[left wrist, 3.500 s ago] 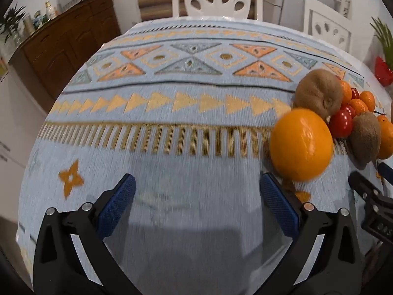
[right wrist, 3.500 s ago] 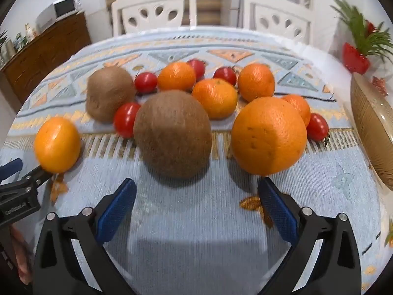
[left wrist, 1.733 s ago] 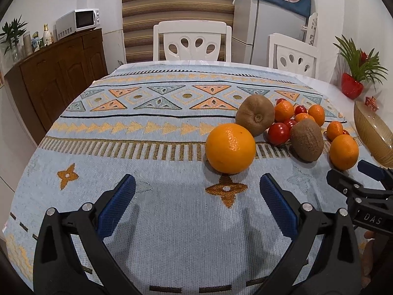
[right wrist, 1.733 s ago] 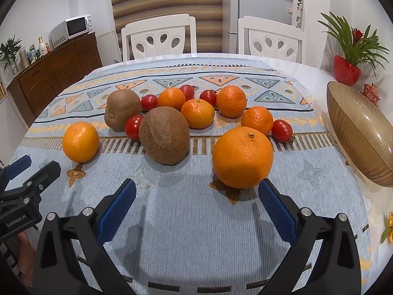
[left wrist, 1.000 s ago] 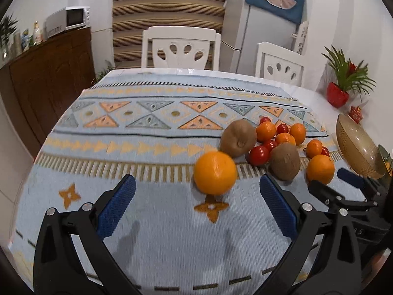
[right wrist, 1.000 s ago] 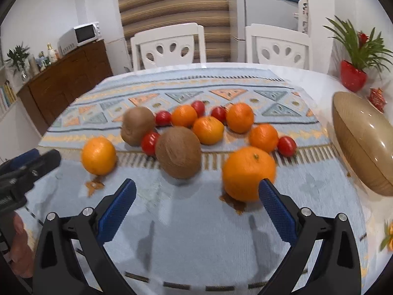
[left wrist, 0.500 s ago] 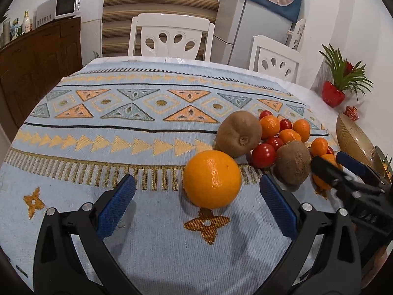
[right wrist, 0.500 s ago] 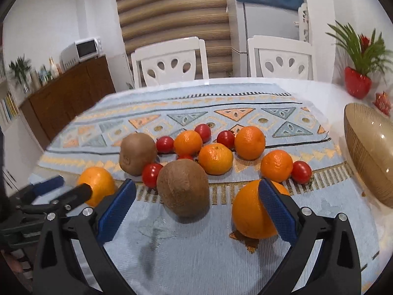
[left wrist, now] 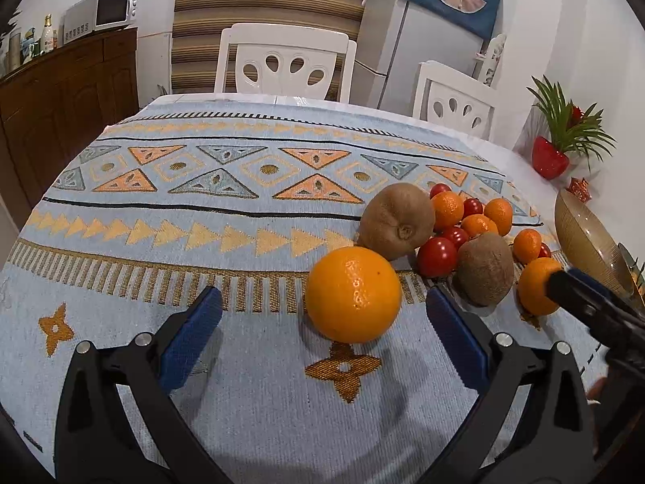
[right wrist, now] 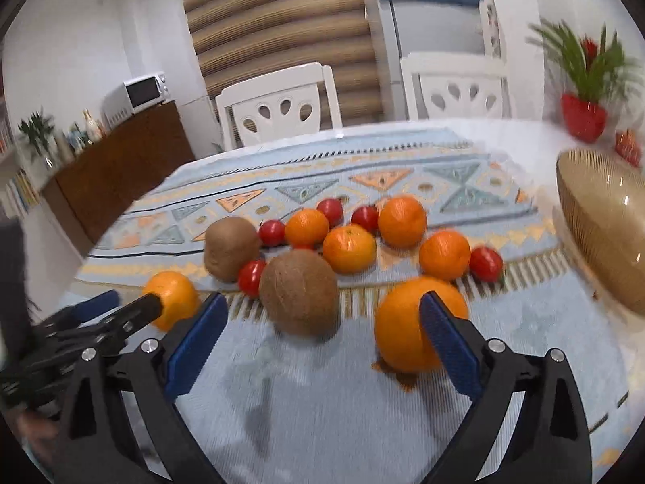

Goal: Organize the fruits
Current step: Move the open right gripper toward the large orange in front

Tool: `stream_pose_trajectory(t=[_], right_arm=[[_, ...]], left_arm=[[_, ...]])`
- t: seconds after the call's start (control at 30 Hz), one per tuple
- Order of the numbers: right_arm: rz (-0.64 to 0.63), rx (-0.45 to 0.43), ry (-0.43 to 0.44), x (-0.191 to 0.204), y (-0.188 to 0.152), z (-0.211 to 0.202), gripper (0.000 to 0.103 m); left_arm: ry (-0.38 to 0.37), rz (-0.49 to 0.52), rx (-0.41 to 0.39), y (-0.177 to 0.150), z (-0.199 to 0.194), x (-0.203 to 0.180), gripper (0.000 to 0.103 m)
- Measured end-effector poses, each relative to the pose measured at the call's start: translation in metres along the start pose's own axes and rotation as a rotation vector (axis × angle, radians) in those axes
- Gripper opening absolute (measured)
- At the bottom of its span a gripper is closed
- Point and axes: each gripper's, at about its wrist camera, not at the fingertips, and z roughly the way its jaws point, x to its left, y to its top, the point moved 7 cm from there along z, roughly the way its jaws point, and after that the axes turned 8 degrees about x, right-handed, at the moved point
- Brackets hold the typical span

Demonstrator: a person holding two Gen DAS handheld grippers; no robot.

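**Both grippers poised over the fruit, nothing picked up yet**

From the left wrist view, our left gripper (left wrist: 322, 322) hangs low over the table (left wrist: 250, 411) with its blue-padded fingers (left wrist: 189, 334) spread wide and holding nothing; a large orange (left wrist: 353, 293) sits between them and a little ahead, round, glossy and dimpled; behind it lie a fuzzy brown kiwi (left wrist: 397, 222), a second kiwi (left wrist: 483, 268), smooth red tomatoes (left wrist: 437, 256) and small mandarins (left wrist: 447, 209), bunched close together; the ribbed golden bowl (left wrist: 584, 234) stands at the right edge, and it looks empty from here; the woven cloth (left wrist: 161, 201) is coarse and patterned, so we judge round fruit will sit rather than roll freely. We take this to be the reach before the first grasp; the next move calls for easing forward until the orange sits between the pads, then closing gently.

From the right wrist view, which is blurred, our right gripper (right wrist: 322, 322) is also wide apart and empty; another big orange (right wrist: 407, 322) lies partly behind its right finger (right wrist: 451, 347), and a kiwi (right wrist: 300, 292) sits ahead between the fingers; the bowl (right wrist: 604, 226) is well off to the right; we judge this hand needs to shift right to centre the orange before closing.
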Motion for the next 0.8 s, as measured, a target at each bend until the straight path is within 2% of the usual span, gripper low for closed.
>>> stream_pose_trajectory(t=[0.1, 0.2, 0.37, 0.5, 0.8], right_arm=[[0.044, 0.022, 0.039, -0.018, -0.006, -0.011, 0.093], [0.059, 0.047, -0.006, -0.034, -0.009, -0.012, 0.092], [0.065, 0.085, -0.063, -0.043, -0.010, 0.000, 0.085], [0.072, 0.103, -0.092, -0.047, -0.004, 0.013, 0.085], [0.087, 0.102, -0.143, -0.053, -0.007, 0.021, 0.086]], left_arm=[[0.002, 0.017, -0.002, 0.000, 0.000, -0.003, 0.100], [0.008, 0.032, 0.000, 0.000, 0.000, -0.006, 0.100], [0.008, 0.050, 0.007, -0.001, 0.001, -0.010, 0.100], [-0.035, 0.082, 0.076, -0.004, 0.013, -0.016, 0.100], [-0.064, 0.021, 0.125, -0.006, 0.024, -0.006, 0.100]])
